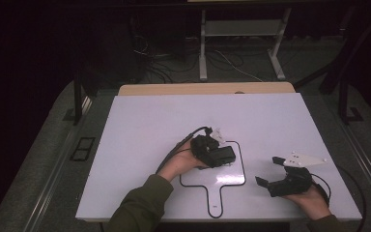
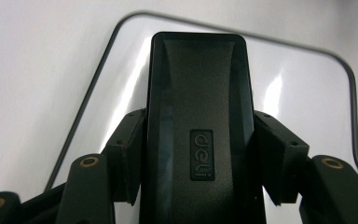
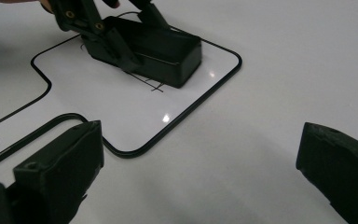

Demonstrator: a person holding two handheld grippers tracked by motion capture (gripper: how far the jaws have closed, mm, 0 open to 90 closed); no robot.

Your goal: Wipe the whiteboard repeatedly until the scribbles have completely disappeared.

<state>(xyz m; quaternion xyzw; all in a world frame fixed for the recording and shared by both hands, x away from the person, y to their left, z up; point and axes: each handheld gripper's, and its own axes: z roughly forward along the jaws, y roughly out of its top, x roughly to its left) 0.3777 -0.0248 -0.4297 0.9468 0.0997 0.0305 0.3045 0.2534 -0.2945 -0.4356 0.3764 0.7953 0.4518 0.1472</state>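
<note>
A black oblong case (image 1: 226, 154) marked "deli" (image 2: 201, 154) lies low inside the square part of a black outline (image 1: 244, 170) drawn on the white board. My left gripper (image 1: 217, 155) is shut on the case, one jaw pressed to each long side (image 2: 199, 138). In the right gripper view the case (image 3: 168, 46) rests on or just over a small cross mark (image 3: 153, 87), with the left gripper (image 3: 133, 35) clamping its far end. To the right of the outline, a hand holds my right gripper (image 1: 269, 170) with jaws wide open (image 3: 200, 163) and nothing between them.
The white board (image 1: 149, 125) covers the table down to its front edge. The outline narrows to a handle shape (image 1: 215, 200) near that edge. A wooden strip (image 1: 203, 88) borders the back. Beyond it, a desk frame (image 1: 203, 48) and cables lie on the dark floor.
</note>
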